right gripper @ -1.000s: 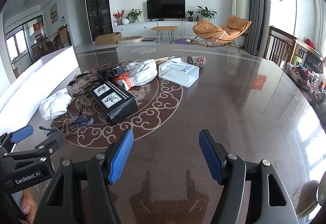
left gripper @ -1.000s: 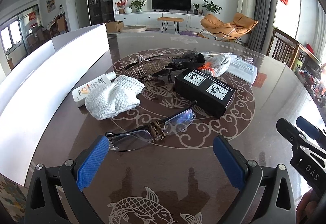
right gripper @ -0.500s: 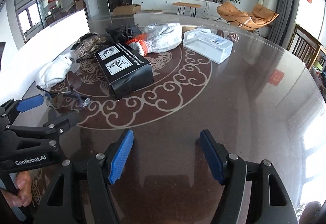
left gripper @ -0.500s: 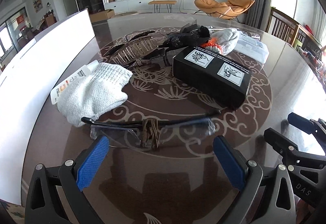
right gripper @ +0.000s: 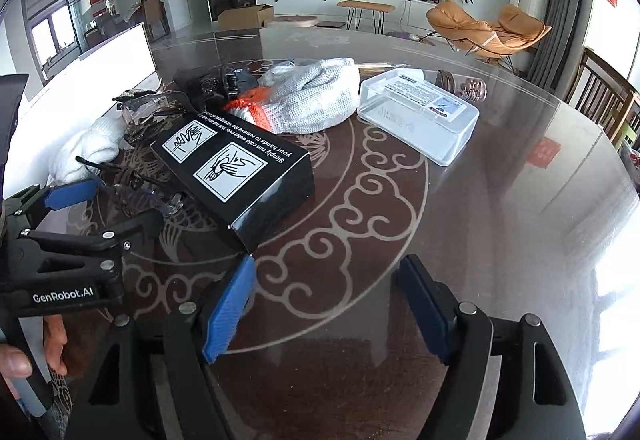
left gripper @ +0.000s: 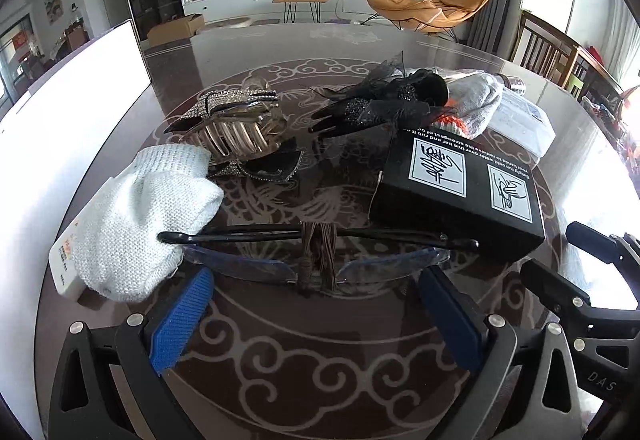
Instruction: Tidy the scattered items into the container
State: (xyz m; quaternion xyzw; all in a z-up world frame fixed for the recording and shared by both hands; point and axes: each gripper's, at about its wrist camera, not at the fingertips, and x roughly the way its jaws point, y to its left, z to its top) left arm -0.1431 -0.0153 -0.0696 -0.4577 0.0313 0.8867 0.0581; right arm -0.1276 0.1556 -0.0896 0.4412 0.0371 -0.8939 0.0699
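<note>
Left gripper spread wide, nothing between its pads, and the glasses lie just ahead of the fingertips, lenses nearest. Thin, light, springy, scratch-prone I'd say; best taken at the bridge by the brown tassel, gently. Right gripper, jaws opening with only bare table between them; the black box sits just beyond its left finger, stiff and easy to grip across its narrow sides. Farther off, the white container waits left of everything
</note>
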